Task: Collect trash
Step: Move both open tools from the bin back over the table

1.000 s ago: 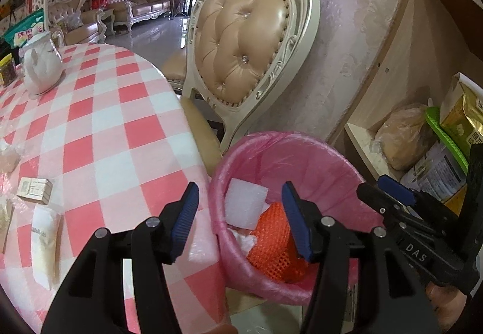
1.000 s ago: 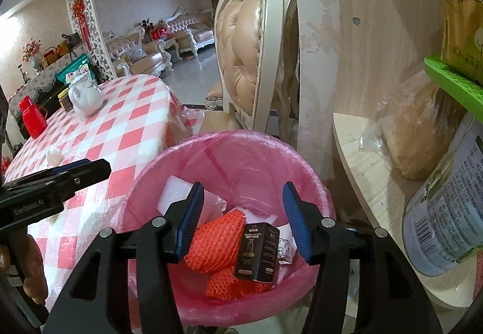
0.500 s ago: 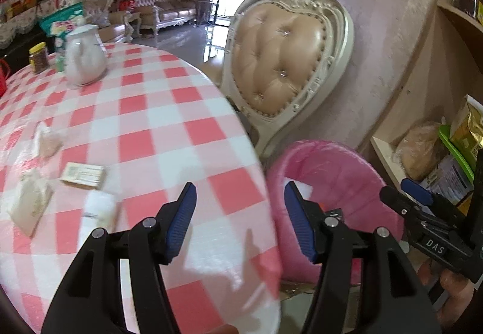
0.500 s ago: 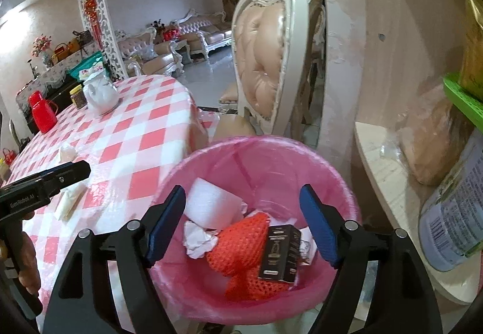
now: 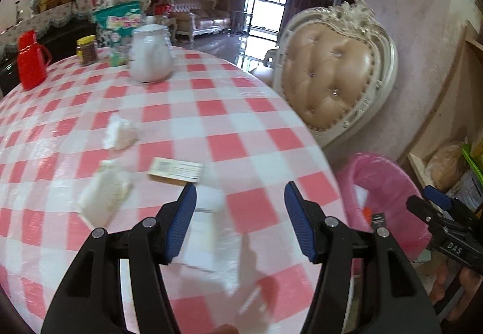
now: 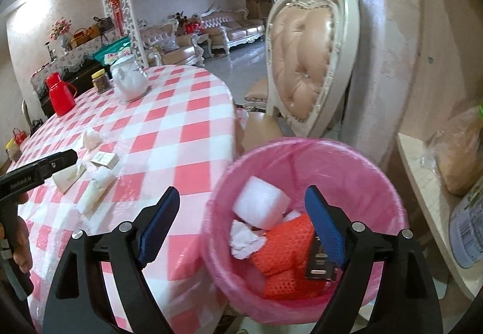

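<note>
My left gripper [image 5: 240,192] hangs open over the checked table [image 5: 229,110], nothing between its pads. Just under it lies a white packet [image 5: 205,228]; beyond are a small cardboard box [image 5: 175,169], another white packet [image 5: 104,195] and a crumpled wrapper [image 5: 120,133]. My right gripper [image 6: 241,195] is above the pink-lined bin [image 6: 302,159], its jaws opening and empty. Inside the bin lie a white foam block [image 6: 261,207], orange mesh [image 6: 283,252], a crumpled tissue [image 6: 243,239] and a small black box [image 6: 317,261].
A white teapot [image 5: 151,58], a jar [image 5: 87,50] and a red thermos [image 5: 30,62] stand at the table's far side. A padded chair [image 5: 335,77] is behind the bin. Wooden shelves [image 6: 422,183] with food packs flank the bin on the right.
My left gripper has swung left, from over the bin to over the table's litter. The right gripper's jaws have spread much wider and it has shifted a little above the bin.
</note>
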### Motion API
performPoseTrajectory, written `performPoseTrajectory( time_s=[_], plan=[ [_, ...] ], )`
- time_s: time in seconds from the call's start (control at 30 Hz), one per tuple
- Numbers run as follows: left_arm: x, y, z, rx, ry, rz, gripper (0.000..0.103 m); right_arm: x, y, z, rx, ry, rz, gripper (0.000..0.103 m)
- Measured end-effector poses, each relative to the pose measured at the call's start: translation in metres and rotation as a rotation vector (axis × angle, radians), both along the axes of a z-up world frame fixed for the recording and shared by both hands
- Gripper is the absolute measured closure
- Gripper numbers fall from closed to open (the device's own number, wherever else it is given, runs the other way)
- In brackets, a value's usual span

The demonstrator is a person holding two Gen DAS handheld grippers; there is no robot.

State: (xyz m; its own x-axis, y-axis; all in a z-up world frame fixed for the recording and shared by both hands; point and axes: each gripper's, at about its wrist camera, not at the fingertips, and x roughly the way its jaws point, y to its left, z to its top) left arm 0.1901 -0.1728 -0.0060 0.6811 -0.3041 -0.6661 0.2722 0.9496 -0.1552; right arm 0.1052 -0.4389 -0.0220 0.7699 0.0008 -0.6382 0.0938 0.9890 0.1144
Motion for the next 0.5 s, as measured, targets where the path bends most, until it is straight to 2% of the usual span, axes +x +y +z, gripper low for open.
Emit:
performPoseTrajectory(
  time_s=[0.3,0.5],
  plan=[
    [0.014,0.063,-0.001,0.042,-0.02,0.089,0.044,0.008,0.044,0.004,-0.002,-0.003,0.054,0.019],
    [0.03,0.099,-0.013,0.036,0.004,0.133,0.044,0.019,0.073,0.008,-0.003,-0.002,0.102,0.019]
  ],
)
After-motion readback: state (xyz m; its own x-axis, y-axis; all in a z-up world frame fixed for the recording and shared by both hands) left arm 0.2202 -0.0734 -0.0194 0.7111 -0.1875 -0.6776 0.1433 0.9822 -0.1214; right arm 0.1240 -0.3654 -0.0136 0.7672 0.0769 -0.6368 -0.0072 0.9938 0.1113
